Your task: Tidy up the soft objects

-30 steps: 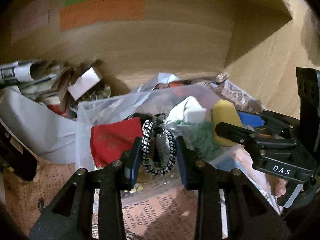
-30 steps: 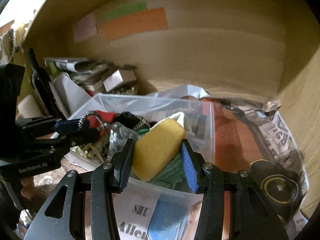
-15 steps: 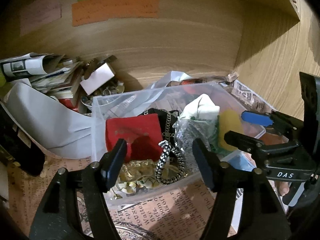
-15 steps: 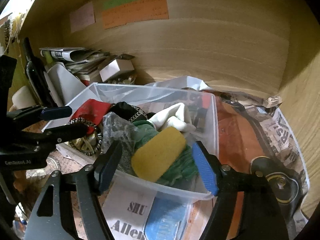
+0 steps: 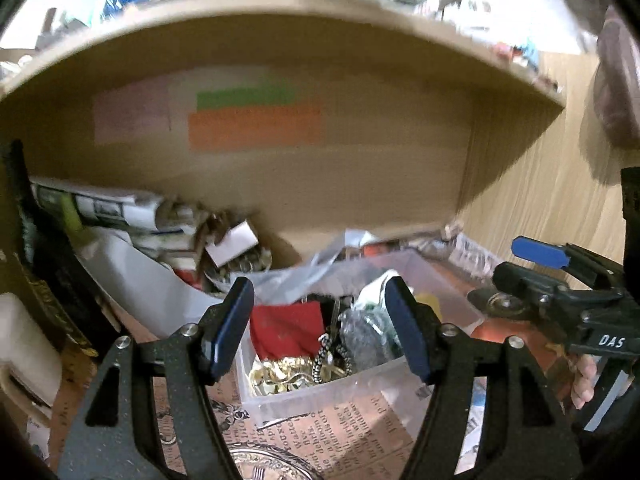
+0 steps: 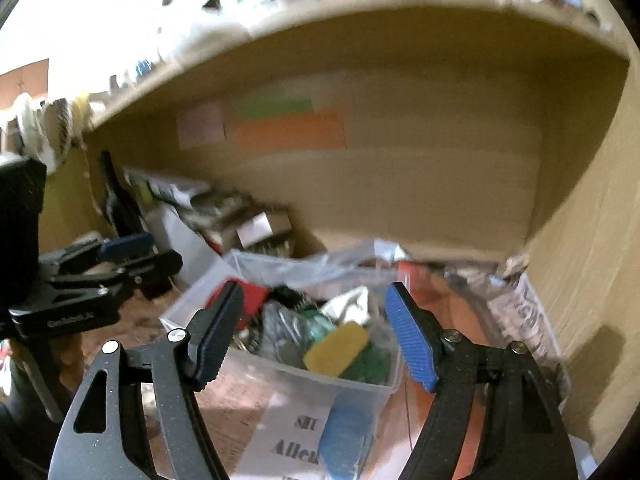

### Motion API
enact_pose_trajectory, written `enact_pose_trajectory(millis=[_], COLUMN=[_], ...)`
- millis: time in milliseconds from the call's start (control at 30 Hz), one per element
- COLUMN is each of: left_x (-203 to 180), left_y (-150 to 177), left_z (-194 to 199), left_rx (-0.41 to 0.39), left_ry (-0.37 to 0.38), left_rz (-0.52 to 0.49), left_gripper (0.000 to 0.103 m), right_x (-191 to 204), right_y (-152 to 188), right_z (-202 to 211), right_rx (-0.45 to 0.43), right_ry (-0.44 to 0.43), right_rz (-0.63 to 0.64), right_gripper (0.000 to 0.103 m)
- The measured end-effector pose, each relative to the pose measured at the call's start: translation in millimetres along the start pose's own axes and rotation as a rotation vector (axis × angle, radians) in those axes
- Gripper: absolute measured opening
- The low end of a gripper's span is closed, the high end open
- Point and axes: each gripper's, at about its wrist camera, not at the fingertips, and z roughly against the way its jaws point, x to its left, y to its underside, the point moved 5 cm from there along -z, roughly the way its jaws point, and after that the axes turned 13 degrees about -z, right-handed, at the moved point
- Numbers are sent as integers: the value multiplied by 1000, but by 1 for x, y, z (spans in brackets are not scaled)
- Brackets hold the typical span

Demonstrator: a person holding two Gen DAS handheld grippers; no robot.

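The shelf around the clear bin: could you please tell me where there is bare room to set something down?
Bare room lies on the newspaper lining in front of the clear bin, and on the orange-red sheet between the bin and the right side wall. The bin itself is full, and the stack of papers and boxes crowds the back left corner.

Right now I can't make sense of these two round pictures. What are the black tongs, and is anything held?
Each picture comes from a camera riding on a hand-held gripper, looking along its two fingers. The left gripper and the right gripper are both open and hold nothing. Both face a clear plastic bin on newspaper inside a wooden shelf. In the bin lie a yellow sponge, a red cloth, a black-and-white cord and green fabric. Each gripper also shows at the edge of the other's picture.
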Motion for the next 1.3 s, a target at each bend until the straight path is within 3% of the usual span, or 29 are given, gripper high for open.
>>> enact_pose_trajectory(millis=[100,267,367,467,633,1300], left_x=[1,3,2,2,3,3], left_y=[-7,-15,-17,-18,-18,-15], left_z=[16,44,54,62,74,75], left_rx=[-40,-110,-136,-151,-168,-165], left_ry=[-18,-60,-68,-78,-87,-79], left_rz=[4,5,5,5,15,17], left_gripper=[70,85,90,94,101,103], right_x=[7,18,22,26,30,38], right_y=[-7,-12,-13,-14,-13,-10], right_z=[16,36,44,49,57,60], right_rx=[-47,-102,-132,-151,-184,-192], right_ry=[-13,-28,-32,-33,-16,-19], right_rz=[3,13,13,15,19,26], right_gripper=[72,74,86,87,102,103])
